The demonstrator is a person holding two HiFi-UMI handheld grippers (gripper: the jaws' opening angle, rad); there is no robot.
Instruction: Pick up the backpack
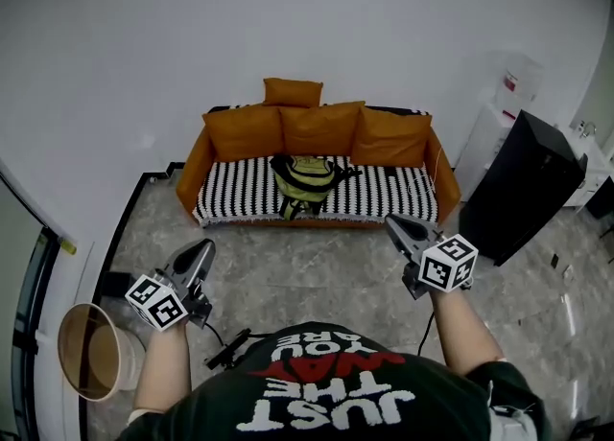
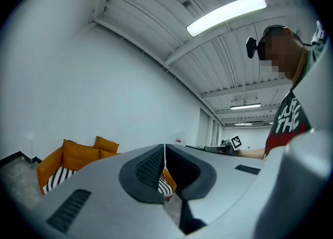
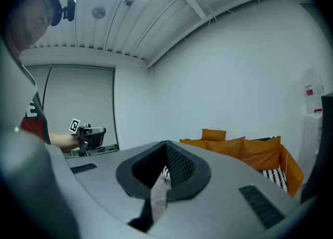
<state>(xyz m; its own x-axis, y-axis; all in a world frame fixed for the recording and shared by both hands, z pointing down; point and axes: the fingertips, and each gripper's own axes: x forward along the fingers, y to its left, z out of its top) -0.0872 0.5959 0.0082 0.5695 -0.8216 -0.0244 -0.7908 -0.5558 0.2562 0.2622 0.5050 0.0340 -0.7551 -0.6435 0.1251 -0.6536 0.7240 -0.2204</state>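
1. Your left hand-held gripper point(image 2: 164, 166) is clenched on nothing. Its jaws are pressed together, and it is held level at your left side over the marble floor point(image 1: 317, 276)
2. Your right hand-held gripper point(image 3: 165, 164) is likewise closed and empty. It tips slightly downward and points towards the right half of the sofa point(image 1: 384, 201)
3. The backpack point(image 1: 307, 183), yellow-green with black straps, sits about mid-seat on the sofa's striped cover, in front of the orange back cushions point(image 1: 317, 127). Both grippers are well apart from it, with open floor between
4. The step in hand looks to be the approach, since nothing has been reached yet. Walk straight in and part the jaws of the gripper you mean to use before you arrive, not over the bag
5. Aim for a strap or a top loop rather than a body panel, because soft fabric will likely slip or sag out of a pinch. From here no handle can be made out, so look for one as you near the seat, and bring the second gripper under or beside the bag to steady the lift
6. The black cabinet point(image 1: 523, 185) stands to your right and the round basket point(image 1: 91, 353) to your left. Neither seems to block the direct line to the sofa
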